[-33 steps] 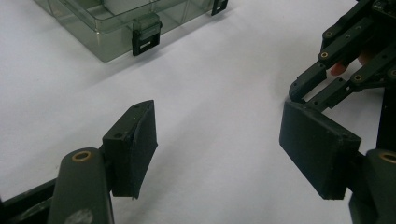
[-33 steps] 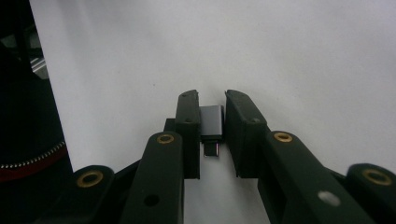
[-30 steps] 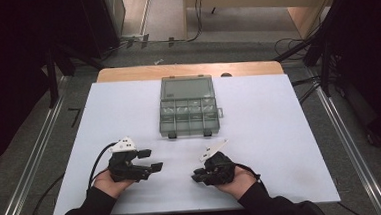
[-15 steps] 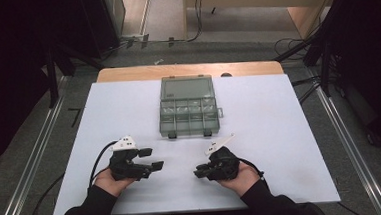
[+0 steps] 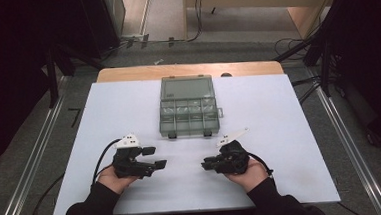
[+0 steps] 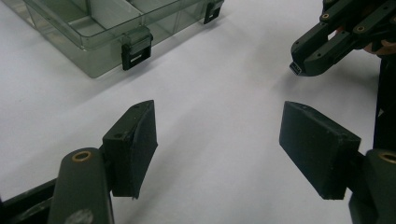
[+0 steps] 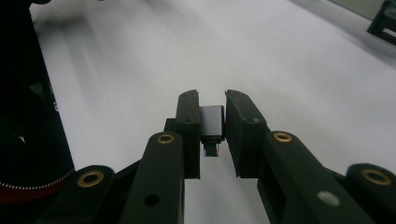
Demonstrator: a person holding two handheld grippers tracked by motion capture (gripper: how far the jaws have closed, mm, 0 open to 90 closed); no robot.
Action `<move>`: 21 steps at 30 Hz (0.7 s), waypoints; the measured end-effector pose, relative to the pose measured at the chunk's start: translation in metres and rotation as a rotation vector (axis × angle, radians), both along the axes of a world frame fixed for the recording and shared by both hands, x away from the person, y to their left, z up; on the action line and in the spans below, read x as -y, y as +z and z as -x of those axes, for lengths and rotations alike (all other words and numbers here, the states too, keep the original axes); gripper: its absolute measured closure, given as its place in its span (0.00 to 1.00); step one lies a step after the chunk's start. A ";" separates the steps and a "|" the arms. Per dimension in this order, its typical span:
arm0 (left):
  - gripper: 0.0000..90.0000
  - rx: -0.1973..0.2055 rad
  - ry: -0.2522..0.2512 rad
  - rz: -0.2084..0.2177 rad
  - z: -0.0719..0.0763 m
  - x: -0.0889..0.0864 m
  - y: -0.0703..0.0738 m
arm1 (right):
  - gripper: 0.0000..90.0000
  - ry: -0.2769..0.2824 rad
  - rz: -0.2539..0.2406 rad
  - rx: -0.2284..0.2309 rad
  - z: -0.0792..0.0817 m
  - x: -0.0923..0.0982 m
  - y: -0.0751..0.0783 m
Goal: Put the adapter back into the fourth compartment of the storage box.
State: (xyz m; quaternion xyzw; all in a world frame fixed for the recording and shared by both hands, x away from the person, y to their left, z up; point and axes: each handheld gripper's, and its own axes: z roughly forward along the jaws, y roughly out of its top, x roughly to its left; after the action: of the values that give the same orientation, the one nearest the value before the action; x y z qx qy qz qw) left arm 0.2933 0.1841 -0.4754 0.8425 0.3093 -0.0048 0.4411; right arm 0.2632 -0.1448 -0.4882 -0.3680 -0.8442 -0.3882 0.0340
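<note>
A small grey USB-style adapter is pinched between the pads of my right gripper, its metal plug end pointing back toward the camera. In the high view the right gripper is low over the white table, pointing left at my left gripper. The left gripper is open with nothing between its pads, hovering over bare white surface. Its view shows the right gripper at the upper right, the adapter's tip poking out. A clear plastic compartment box lies beyond both grippers.
The white table sheet has free room on both sides of the box. The box's black latches face the grippers. A wooden edge runs behind the sheet. Cables and dark stands line the floor around the table.
My right hand has shifted a little to the right and risen slightly, still gripping the adapter. The left hand and the box have stayed put.
</note>
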 end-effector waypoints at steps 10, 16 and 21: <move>0.31 -0.006 -0.008 0.010 -0.004 0.004 0.000 | 0.83 -0.059 -0.015 0.016 -0.004 0.016 0.005; 0.31 -0.009 -0.009 0.012 -0.005 0.005 -0.001 | 0.83 -0.084 -0.026 0.016 -0.007 0.023 0.008; 0.31 -0.010 -0.006 0.012 -0.005 0.005 -0.001 | 0.83 -0.095 -0.032 0.019 -0.010 0.026 0.010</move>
State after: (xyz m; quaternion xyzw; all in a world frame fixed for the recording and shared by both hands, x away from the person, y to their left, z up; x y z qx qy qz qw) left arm 0.2983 0.1791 -0.4766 0.8407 0.3089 -0.0121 0.4445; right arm 0.2731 -0.1703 -0.4784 -0.4033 -0.8199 -0.4062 0.0133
